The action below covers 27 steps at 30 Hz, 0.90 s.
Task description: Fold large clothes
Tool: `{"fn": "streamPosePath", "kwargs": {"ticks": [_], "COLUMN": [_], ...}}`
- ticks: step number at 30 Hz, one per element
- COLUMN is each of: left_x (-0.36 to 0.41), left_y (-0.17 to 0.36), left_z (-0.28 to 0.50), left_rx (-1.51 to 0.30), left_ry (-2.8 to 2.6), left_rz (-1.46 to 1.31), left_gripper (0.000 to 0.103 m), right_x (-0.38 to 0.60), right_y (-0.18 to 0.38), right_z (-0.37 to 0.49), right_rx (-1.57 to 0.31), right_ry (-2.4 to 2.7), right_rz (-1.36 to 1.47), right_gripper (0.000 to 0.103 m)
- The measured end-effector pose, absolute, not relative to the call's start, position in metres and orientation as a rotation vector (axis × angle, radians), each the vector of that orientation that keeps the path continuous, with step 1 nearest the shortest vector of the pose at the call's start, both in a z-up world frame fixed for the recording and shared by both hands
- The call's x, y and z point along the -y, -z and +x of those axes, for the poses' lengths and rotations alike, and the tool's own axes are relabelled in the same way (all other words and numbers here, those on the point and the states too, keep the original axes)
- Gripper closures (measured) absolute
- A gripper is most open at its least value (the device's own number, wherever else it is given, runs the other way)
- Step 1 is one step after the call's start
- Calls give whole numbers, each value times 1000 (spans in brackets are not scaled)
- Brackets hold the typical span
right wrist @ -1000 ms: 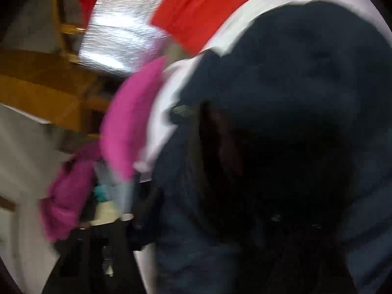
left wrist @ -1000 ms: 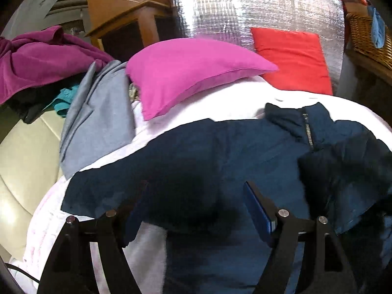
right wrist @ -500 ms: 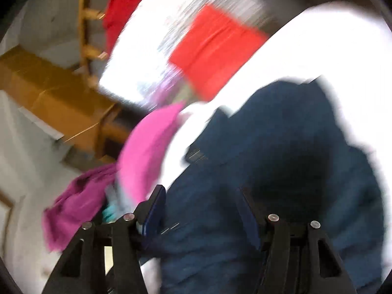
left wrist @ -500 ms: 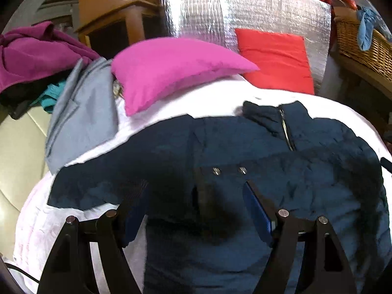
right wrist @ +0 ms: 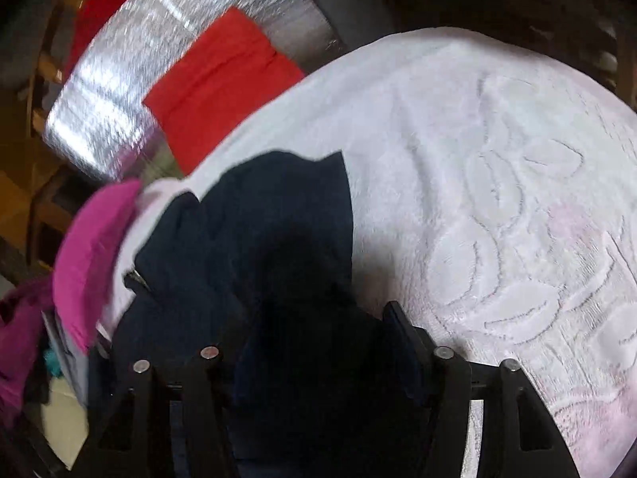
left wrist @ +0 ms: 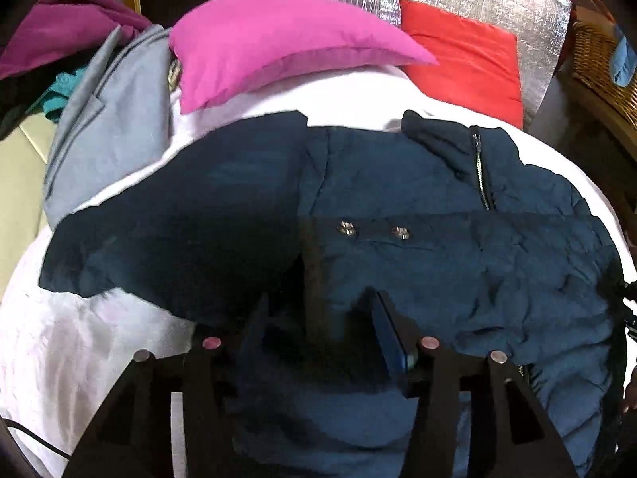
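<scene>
White bedspread (right wrist: 497, 183) filled my screens, and the navy jacket (left wrist: 418, 215) lay flat across it, long axis left to right, collar and zipper (left wrist: 479, 175) pointing away toward the pink pillow (left wrist: 278, 40). My left gripper (left wrist: 318, 334) hovered over the near hem, jaws spread wide, holding nothing. My right gripper (right wrist: 318, 342) sat over the jacket's right edge, jaws also apart, dark cloth between them; whether it touched, I couldn't tell.
</scene>
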State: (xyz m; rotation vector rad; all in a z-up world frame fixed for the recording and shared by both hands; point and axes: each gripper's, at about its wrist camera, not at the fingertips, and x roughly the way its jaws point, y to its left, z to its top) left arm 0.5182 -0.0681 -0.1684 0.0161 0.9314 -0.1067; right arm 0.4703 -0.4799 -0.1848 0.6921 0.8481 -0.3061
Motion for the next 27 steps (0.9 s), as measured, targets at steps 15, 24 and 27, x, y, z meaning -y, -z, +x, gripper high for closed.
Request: {"fn": "streamPosePath", "kwargs": {"ticks": [15, 24, 27], "left_x": [72, 27, -13], "left_y": [184, 132, 123], "left_z": [527, 504, 502], "left_rx": [-1001, -884, -842], "left_ry": [113, 188, 108], "left_rz": [28, -91, -177], "left_gripper": [55, 39, 32], "right_x": [452, 412, 376], "right_y": [163, 109, 112], "right_z": [474, 446, 454], "right_rx": [-855, -686, -710], "right_ry": [364, 317, 148], "right_rz": [510, 437, 427], "right_gripper": [73, 42, 53]}}
